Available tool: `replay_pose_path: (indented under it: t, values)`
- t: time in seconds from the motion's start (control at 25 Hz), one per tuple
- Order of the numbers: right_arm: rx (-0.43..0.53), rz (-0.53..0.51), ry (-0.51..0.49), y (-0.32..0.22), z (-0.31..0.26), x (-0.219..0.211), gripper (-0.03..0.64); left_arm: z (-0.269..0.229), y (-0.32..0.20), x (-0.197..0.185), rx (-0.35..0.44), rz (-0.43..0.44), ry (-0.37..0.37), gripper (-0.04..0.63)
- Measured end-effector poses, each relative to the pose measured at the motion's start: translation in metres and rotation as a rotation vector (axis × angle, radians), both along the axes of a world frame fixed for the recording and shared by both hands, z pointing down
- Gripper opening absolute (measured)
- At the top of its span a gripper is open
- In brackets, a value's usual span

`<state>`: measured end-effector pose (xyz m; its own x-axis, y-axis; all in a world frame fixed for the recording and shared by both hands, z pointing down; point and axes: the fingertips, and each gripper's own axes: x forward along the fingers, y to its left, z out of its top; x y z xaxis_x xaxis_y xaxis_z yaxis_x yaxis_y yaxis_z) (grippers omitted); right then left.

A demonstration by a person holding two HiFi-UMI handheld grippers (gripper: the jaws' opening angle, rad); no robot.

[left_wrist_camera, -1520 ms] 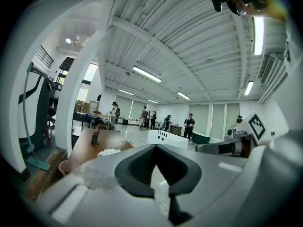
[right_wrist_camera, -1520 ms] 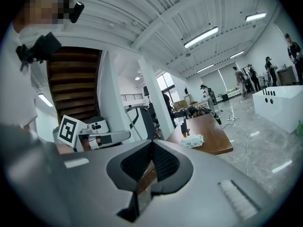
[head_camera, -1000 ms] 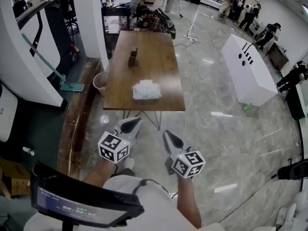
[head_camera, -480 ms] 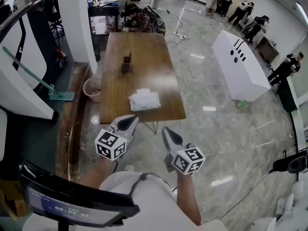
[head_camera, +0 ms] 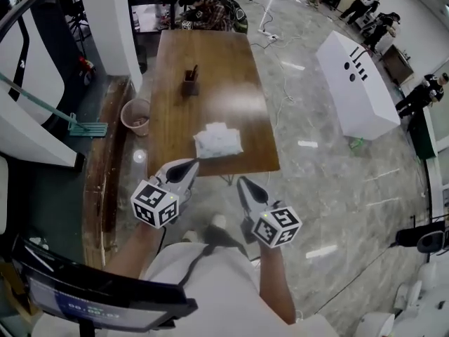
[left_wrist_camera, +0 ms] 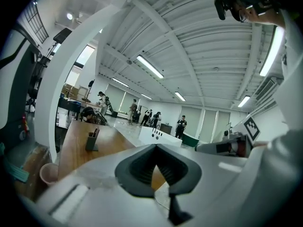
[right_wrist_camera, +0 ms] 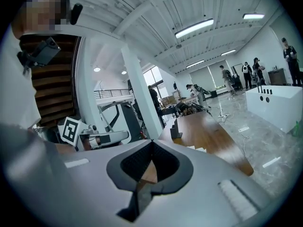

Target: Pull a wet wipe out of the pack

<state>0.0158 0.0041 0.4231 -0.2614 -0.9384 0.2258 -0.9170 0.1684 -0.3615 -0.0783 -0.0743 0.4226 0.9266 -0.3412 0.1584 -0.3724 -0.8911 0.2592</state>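
- Left tongs (head_camera: pixel 188 166): pressed together, tips meeting, nothing pinched between them. They are held low, pointing at the near edge of the desk (head_camera: pixel 210 55).
- Right tongs (head_camera: pixel 243 183): also pressed together at the tips, empty. They sit beside the left pair, a little nearer the person, and point the same way.
- Wet wipe pack (head_camera: pixel 218 141): a white, flat bundle lying on the desk close to its near edge. It is ahead of both tongs, between their two lines of aim and slightly closer to the left pair. Neither pair touches it; a gap of desk edge and floor lies between.
- Dark pen holder (head_camera: pixel 190 83): stands upright on the desk beyond the pack, well ahead of the tongs.
- Pink bucket (head_camera: pixel 135 116): on the floor, forward and left of the left tongs, beside the desk.
- Large white box (head_camera: pixel 358 83): on the floor, forward and far right of the right tongs.
- Cables trail over the grey floor right of the desk.
- People stand in the far background; too small for detail.
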Motion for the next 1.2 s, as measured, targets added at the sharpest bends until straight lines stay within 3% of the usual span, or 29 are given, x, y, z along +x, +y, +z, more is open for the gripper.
replay_pose_path:
  t: [0.48, 0.88, 1.2]
  values:
    - [-0.004, -0.106, -0.017, -0.075, 0.018, 0.033, 0.006, 0.022, -0.044, 0.027, -0.014, -0.066, -0.043, 0.002]
    - [0.006, -0.301, 0.044, -0.144, 0.025, 0.081, 0.006, 0.043, -0.105, 0.074, -0.05, -0.207, -0.113, 0.003]
    - [-0.027, -0.435, 0.092, -0.179, 0.052, 0.097, 0.006, 0.083, -0.12, 0.1, -0.096, -0.282, -0.204, 0.005]
